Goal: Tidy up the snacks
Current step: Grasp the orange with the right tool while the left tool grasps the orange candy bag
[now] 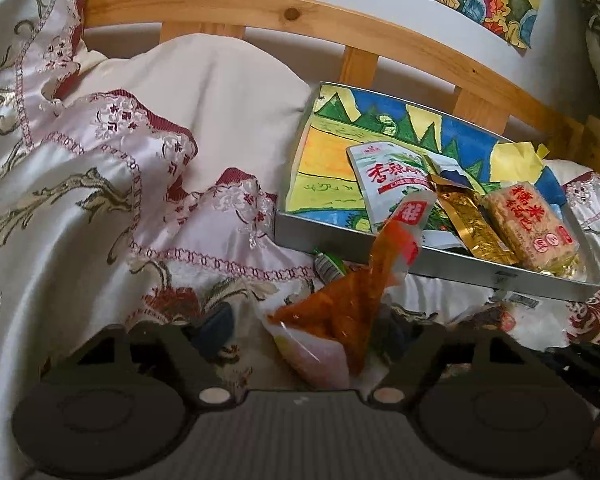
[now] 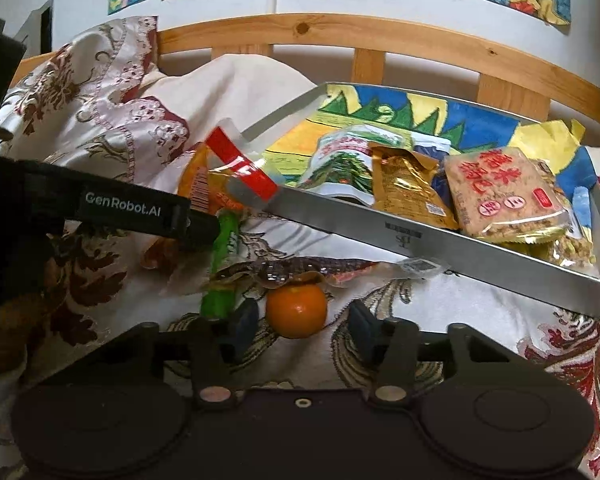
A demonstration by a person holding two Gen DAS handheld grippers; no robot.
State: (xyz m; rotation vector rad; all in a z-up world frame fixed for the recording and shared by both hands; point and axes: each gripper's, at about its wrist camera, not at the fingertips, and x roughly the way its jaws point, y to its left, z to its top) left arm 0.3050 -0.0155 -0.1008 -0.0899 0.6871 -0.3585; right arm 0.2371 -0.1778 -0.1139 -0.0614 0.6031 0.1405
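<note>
An orange snack packet (image 1: 332, 316) with a red-and-clear top stands between the fingers of my left gripper (image 1: 308, 330). The jaws are open, and the left pad (image 1: 216, 328) is clear of the packet. In the right wrist view a tangerine (image 2: 296, 310) lies on the bedspread between the blue pads of my right gripper (image 2: 302, 326), with small gaps on both sides. The silver tray (image 2: 420, 236) holds a white-green packet (image 2: 340, 164), a gold packet (image 2: 408, 184) and a rice-cake packet (image 2: 508, 196). One left-gripper finger (image 2: 140, 212) reaches in by the orange packet (image 2: 204, 184).
A green stick packet (image 2: 220, 276) and a dark brown vacuum pack (image 2: 284, 270) lie on the embroidered bedspread (image 1: 80, 208) in front of the tray (image 1: 340, 236). A pillow (image 1: 220, 88) and the wooden headboard (image 1: 292, 12) stand behind. Drawings hang on the wall.
</note>
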